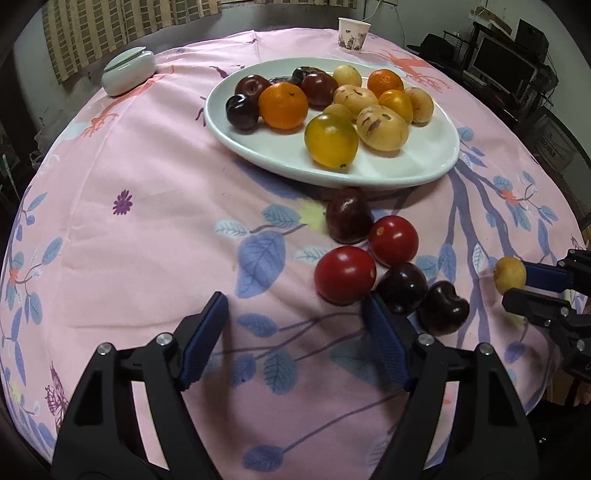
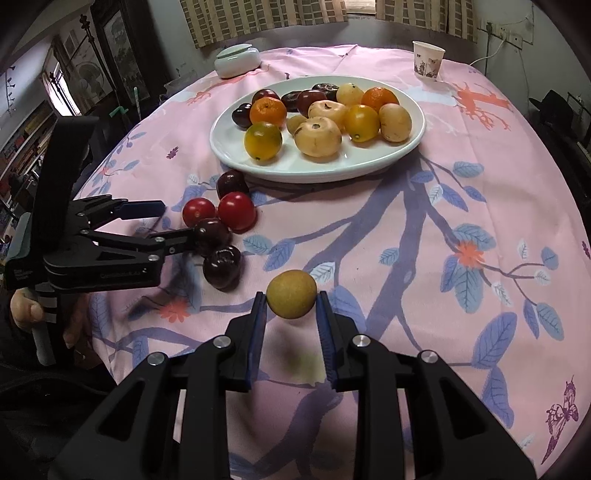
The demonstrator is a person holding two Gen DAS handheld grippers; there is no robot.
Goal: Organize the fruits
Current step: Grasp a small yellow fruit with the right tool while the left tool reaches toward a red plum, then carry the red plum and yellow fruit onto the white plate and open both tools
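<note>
A white oval plate holds several plums, oranges, yellow tomatoes and pale fruits. On the pink cloth near its front edge lie two red tomatoes and three dark plums. My left gripper is open and empty, low over the cloth just left of this cluster, its right finger next to a plum. My right gripper is shut on a small yellow-brown fruit, held above the cloth.
A paper cup stands at the far edge behind the plate. A pale green lidded dish sits at the far left. The table edge curves close on all sides.
</note>
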